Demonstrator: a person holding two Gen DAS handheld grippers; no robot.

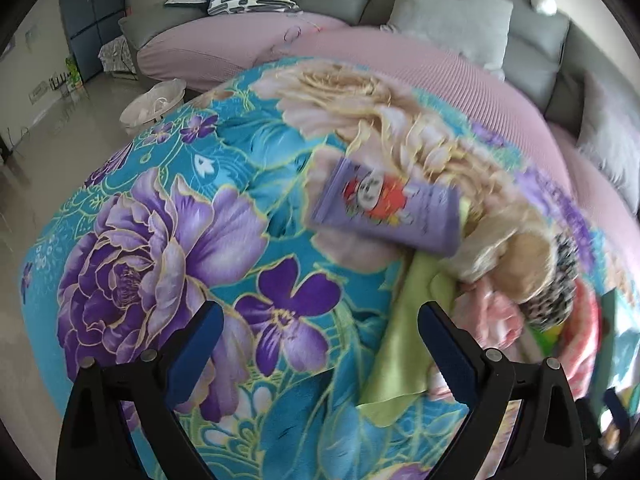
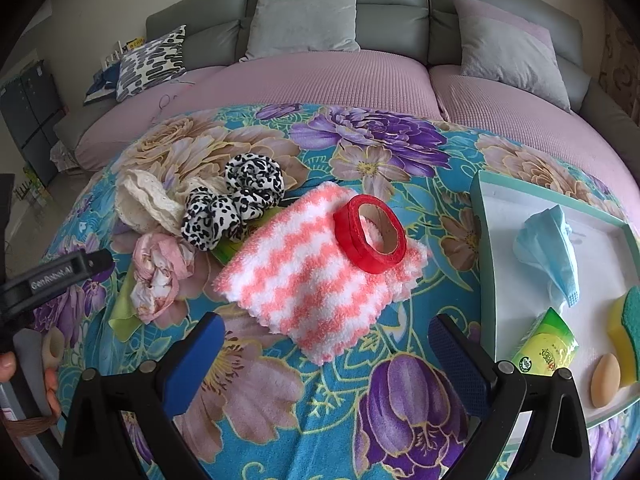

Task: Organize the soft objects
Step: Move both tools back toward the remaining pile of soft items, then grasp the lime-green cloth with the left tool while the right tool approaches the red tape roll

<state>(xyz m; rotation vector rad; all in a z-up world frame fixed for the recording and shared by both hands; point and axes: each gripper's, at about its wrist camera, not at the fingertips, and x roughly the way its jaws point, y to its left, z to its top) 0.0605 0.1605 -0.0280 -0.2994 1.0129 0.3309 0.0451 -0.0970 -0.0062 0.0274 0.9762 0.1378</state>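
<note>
A: Blue-padded left tongs (image 1: 320, 334) are spread wide, nothing between them, hovering over the floral blanket (image 1: 168, 216). Right tongs (image 2: 326, 342) same: wide open, empty, above the near edge of the pink-and-white fuzzy cloth (image 2: 320, 268).

B: What's on that cloth?

A: Red tape roll (image 2: 370, 234) sits on its far right corner. Left of it I see two leopard-print scrunchies (image 2: 236, 204) touching each other, a cream lace piece (image 2: 144, 202) behind them, a pink crumpled scrunchie (image 2: 160, 272) in front, and a green cloth (image 2: 124, 312) under that pile.

B: Left view?

A: Blurred. Purple tube with a cartoon print (image 1: 386, 210) lies on the blanket, touching the same pile at its right end.

B: Tray?

A: White tray with a teal rim (image 2: 486, 280) just right of the fuzzy cloth. It holds a blue face mask (image 2: 550, 248), green tissue pack (image 2: 546, 346), yellow-green sponge (image 2: 626, 332), and a tan oval piece (image 2: 606, 380). Left tool's black body (image 2: 56, 276) pokes in at the left edge.
</note>
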